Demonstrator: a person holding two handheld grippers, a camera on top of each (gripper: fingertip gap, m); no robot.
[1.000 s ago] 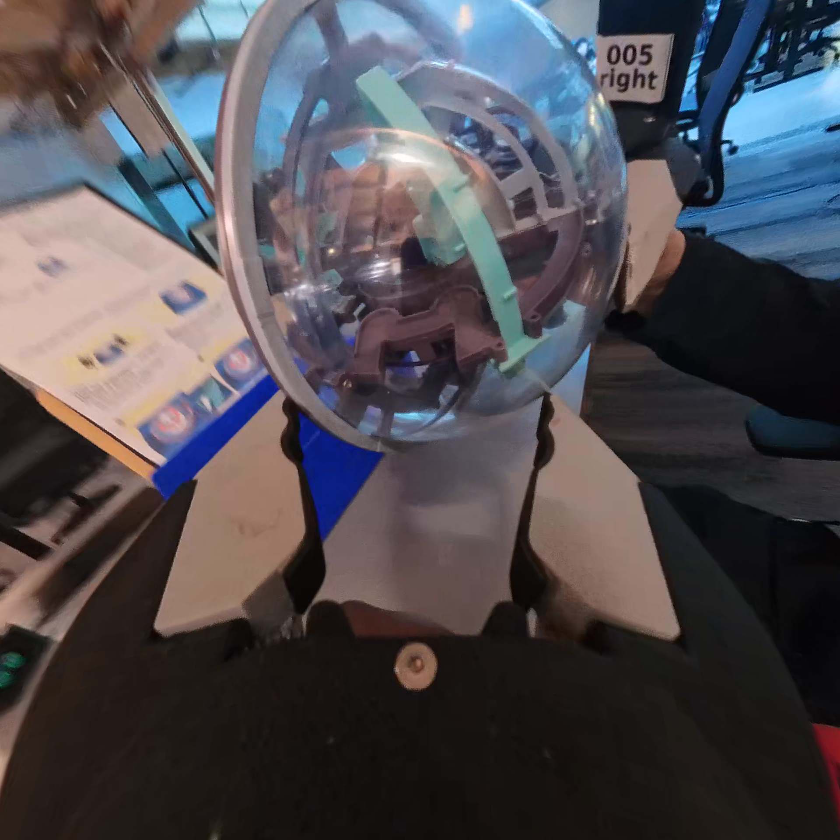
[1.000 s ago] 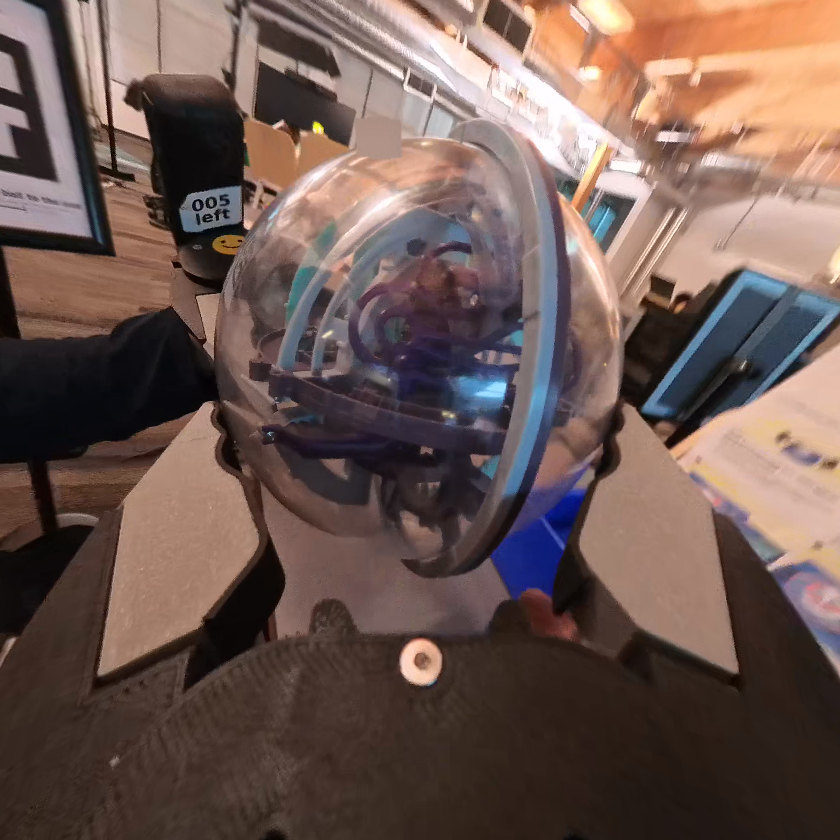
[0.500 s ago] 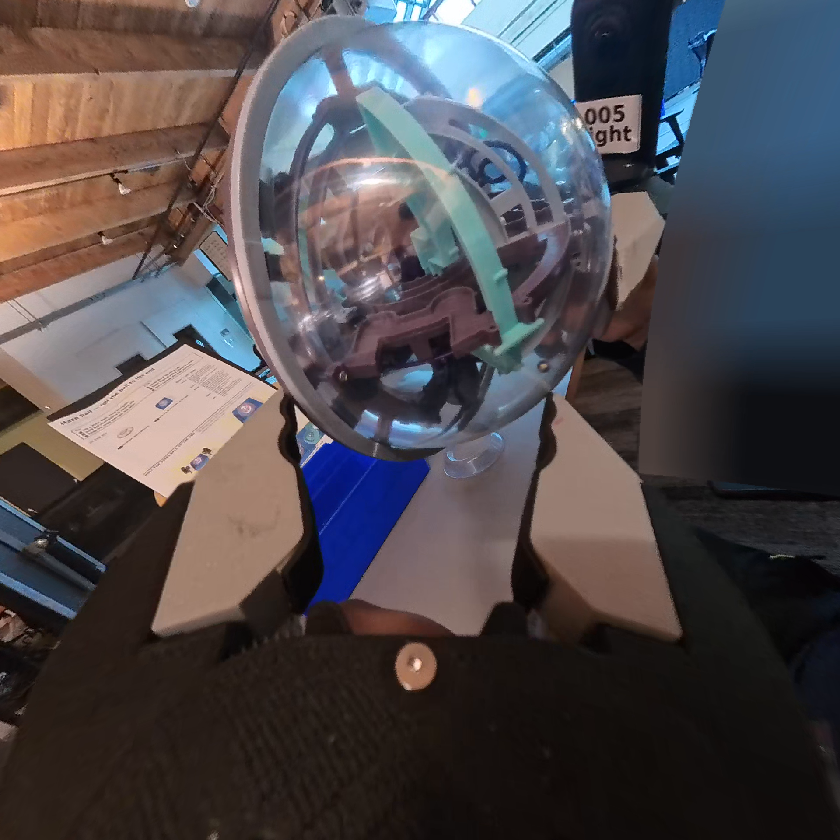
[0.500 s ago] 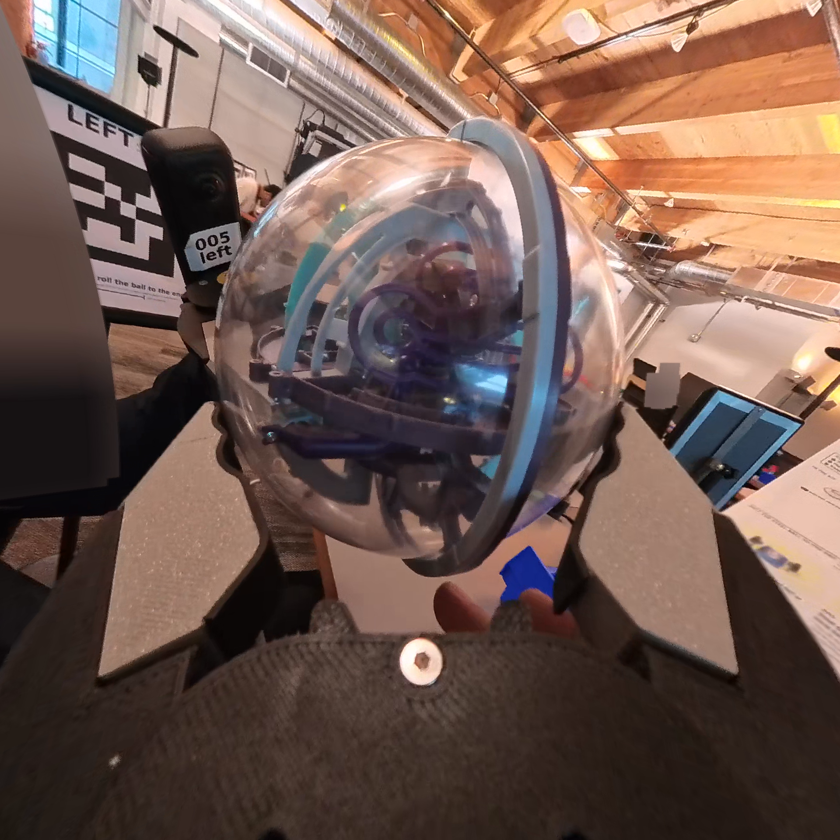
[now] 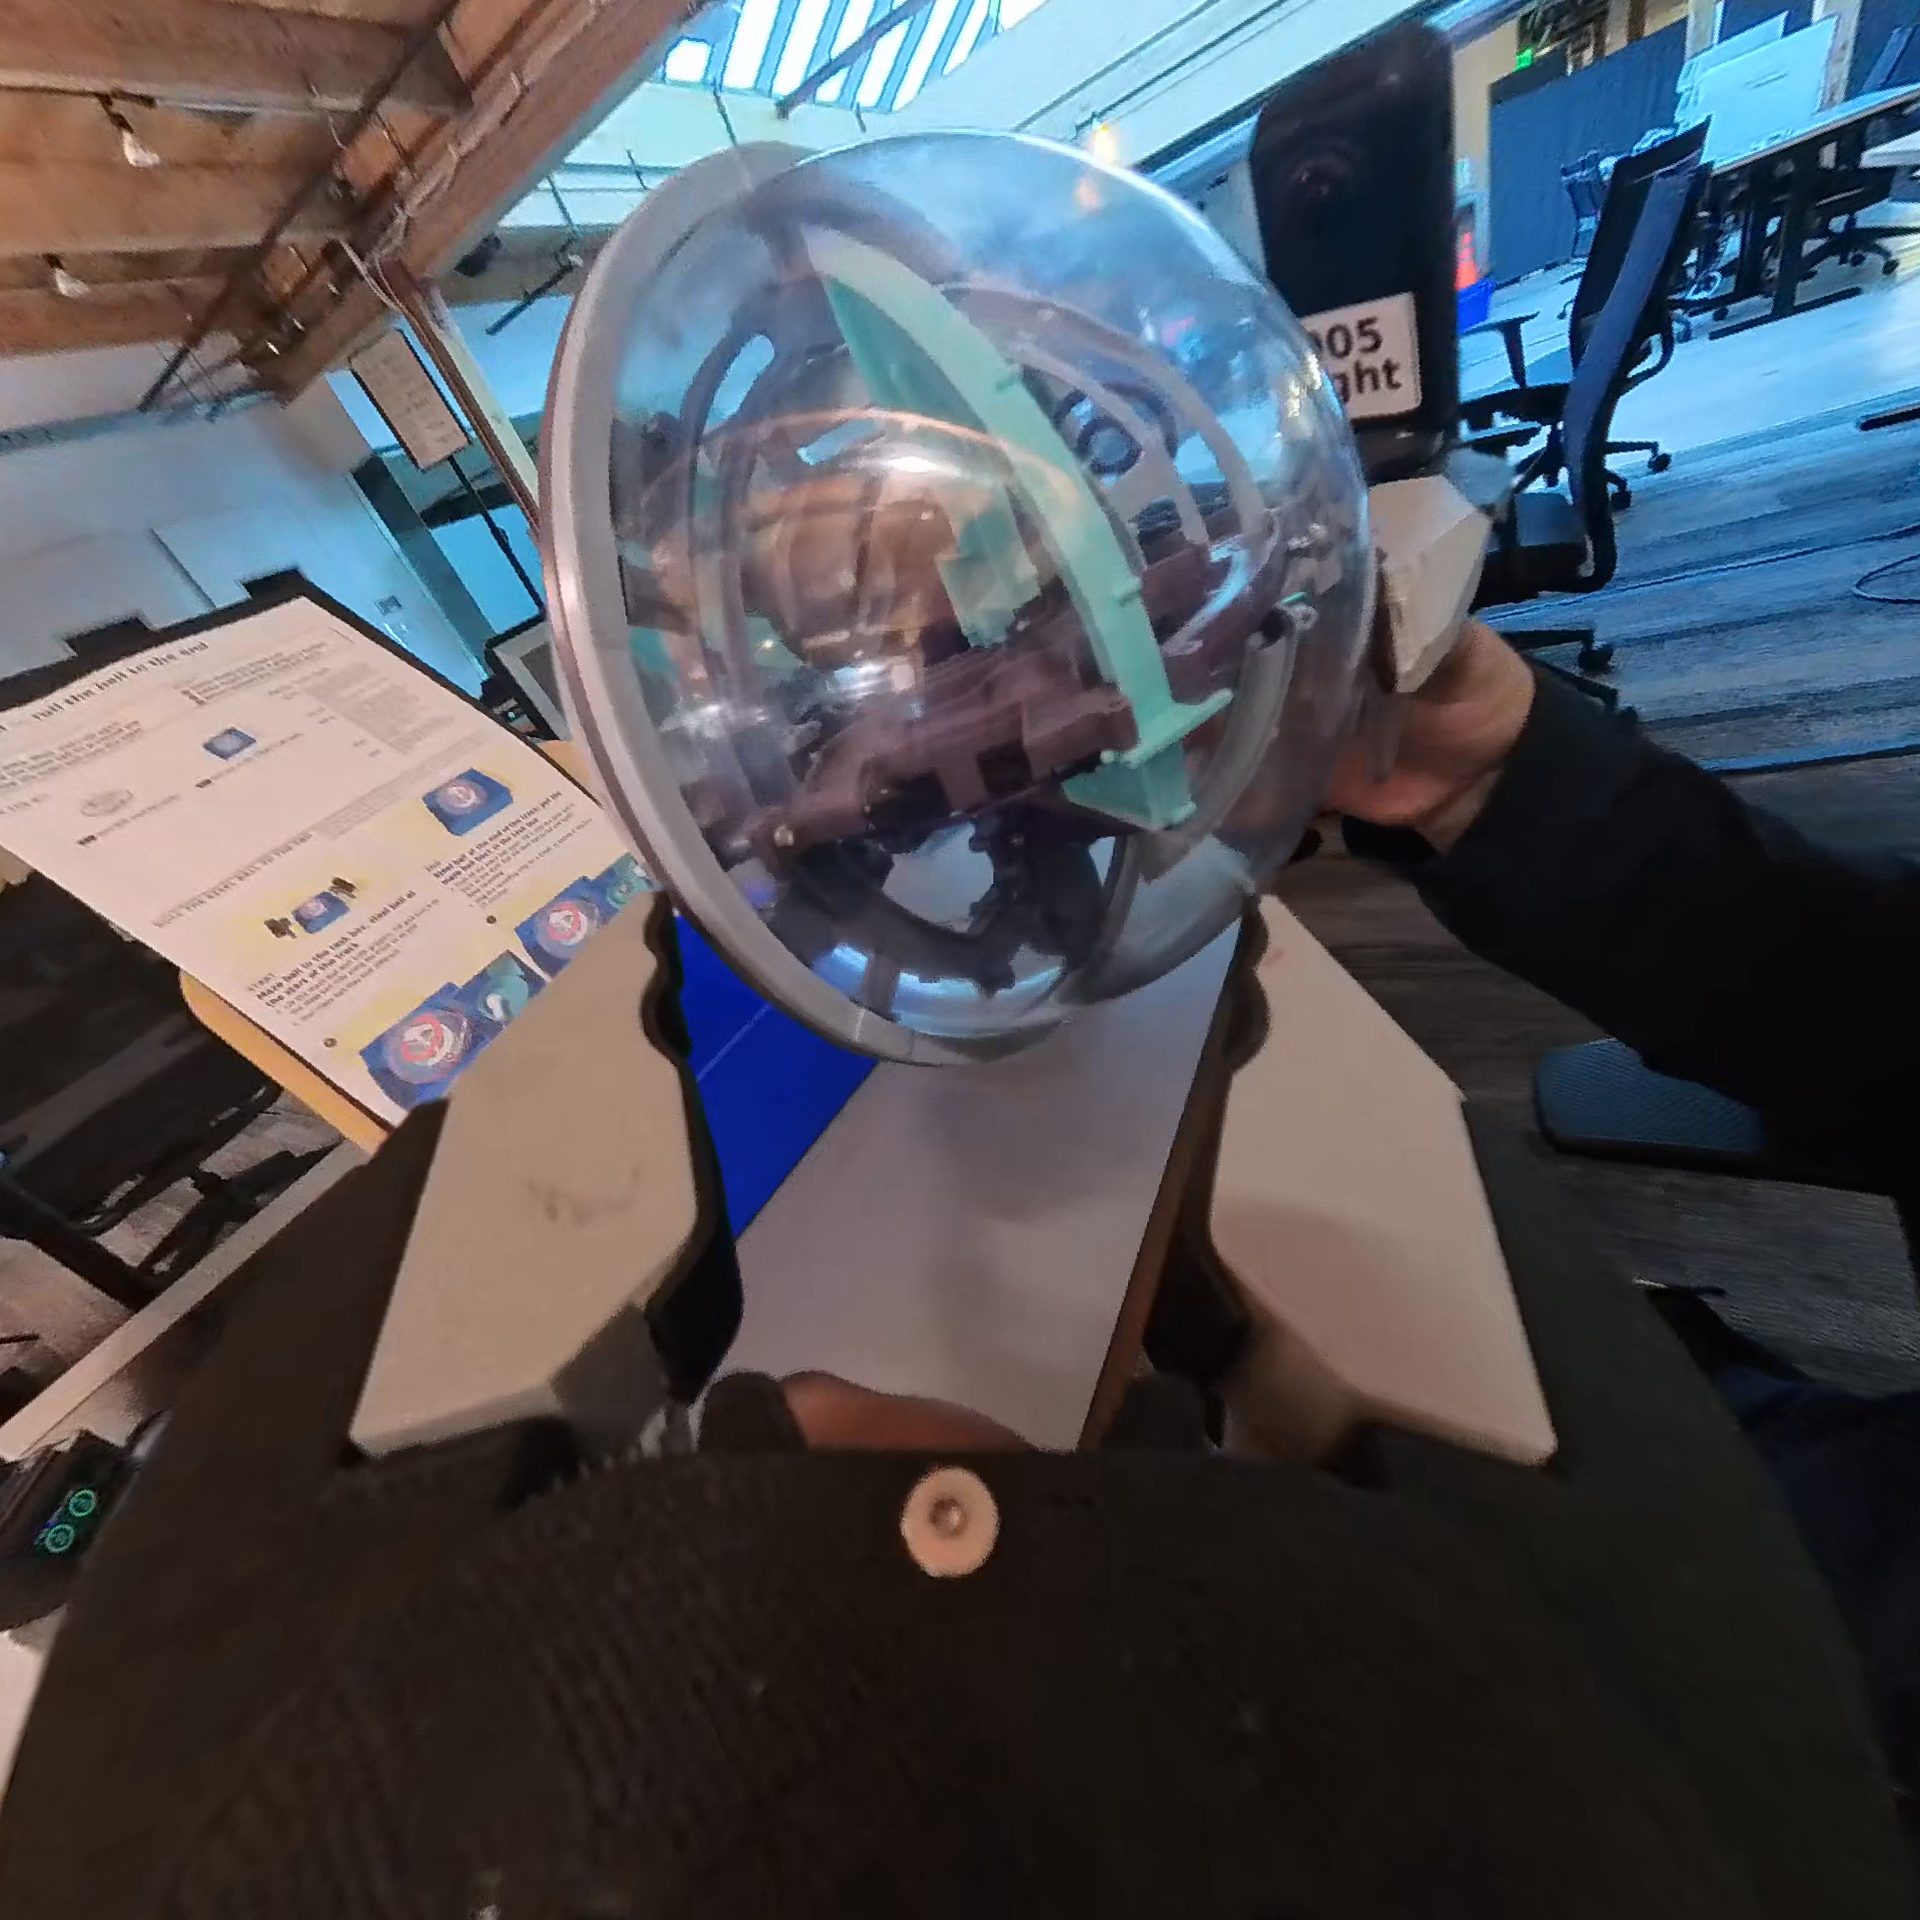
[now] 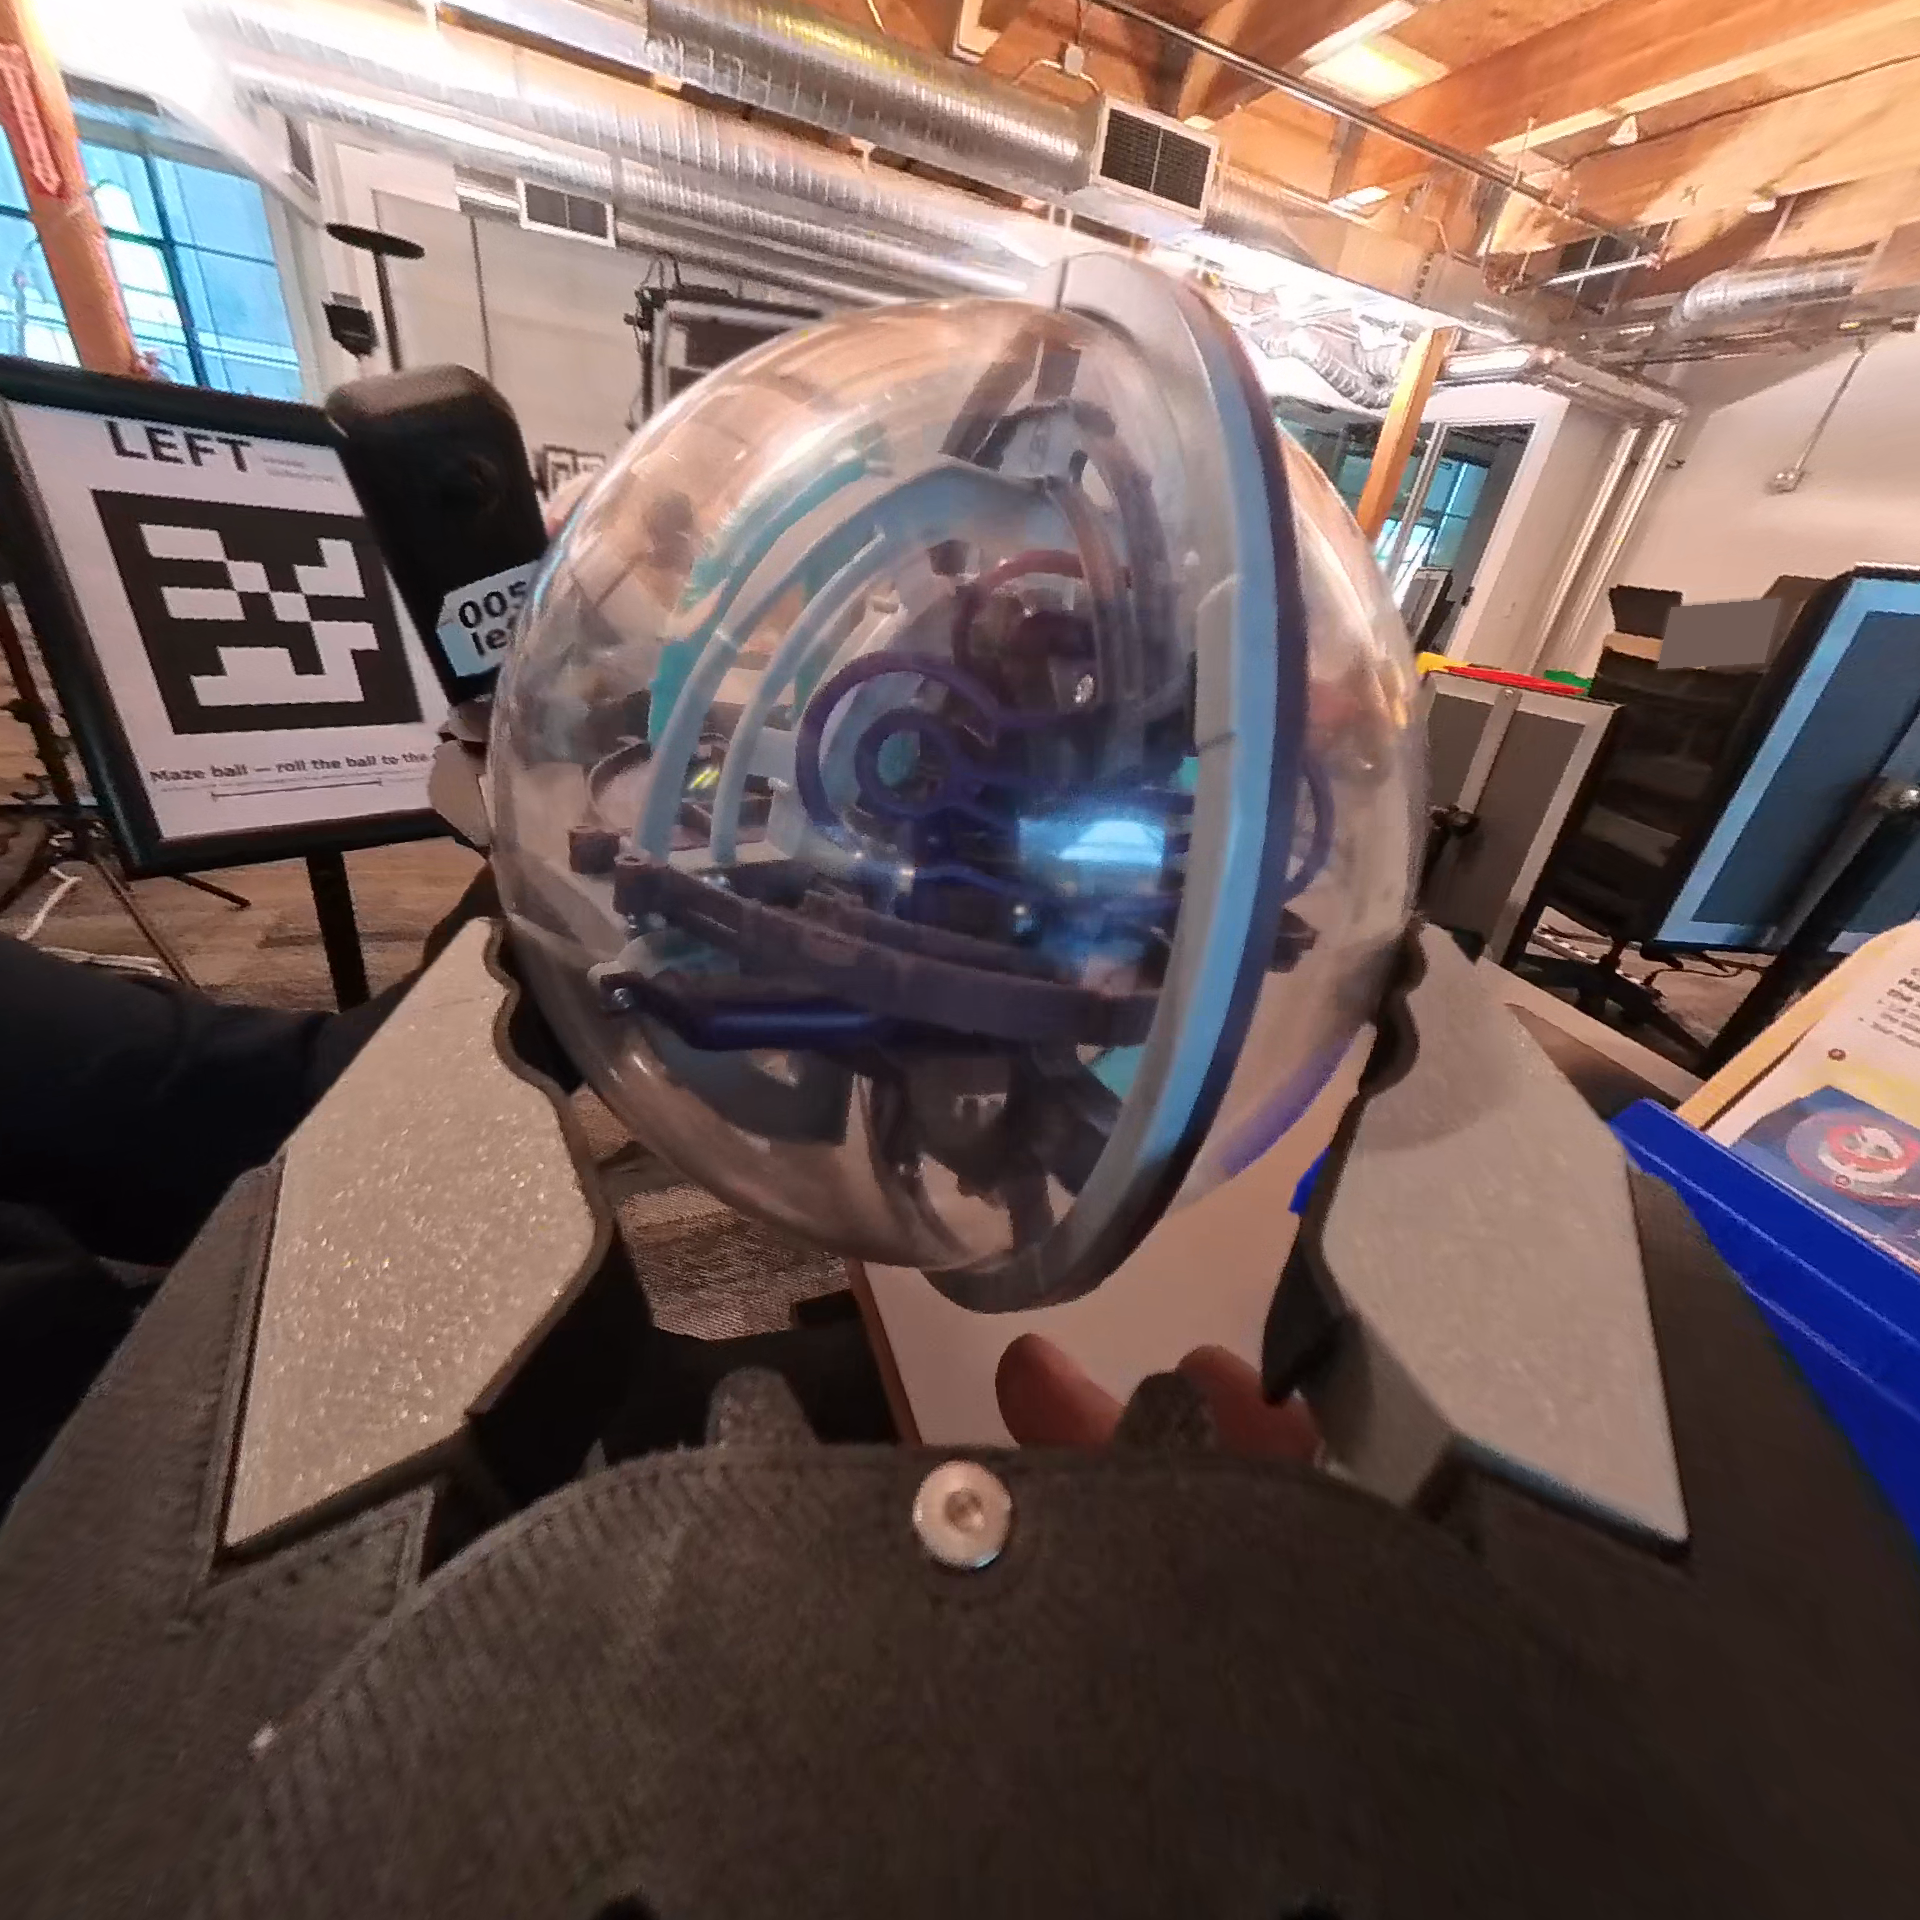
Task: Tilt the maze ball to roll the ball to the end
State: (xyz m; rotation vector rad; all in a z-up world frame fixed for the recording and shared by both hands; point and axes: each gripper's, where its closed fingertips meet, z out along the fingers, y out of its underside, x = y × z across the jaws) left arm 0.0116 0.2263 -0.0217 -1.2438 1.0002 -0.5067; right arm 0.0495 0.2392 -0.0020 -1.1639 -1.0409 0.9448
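The maze ball (image 5: 956,582) is a clear sphere with a grey equator ring and teal, grey and purple tracks inside. It is held in the air between both grippers. My left gripper (image 5: 951,935) is shut on its lower part, fingers pressing either side. My right gripper (image 6: 956,961) is shut on it from the opposite side, where the ball (image 6: 935,779) fills the view. The right gripper's finger (image 5: 1434,561) shows behind the sphere in the left wrist view. I cannot make out the small rolling ball among the tracks.
A white table (image 5: 987,1195) lies below, with a blue box (image 5: 758,1081) and a printed instruction sheet (image 5: 291,831). A framed sign on a stand (image 6: 239,623) is at the left. An office chair (image 5: 1621,343) stands behind. A person's hand (image 5: 1444,738) holds the right gripper.
Both grippers tilted the sphere upward toward the ceiling, then back down; the table and sheet are in view again. The grip on the sphere has not changed.
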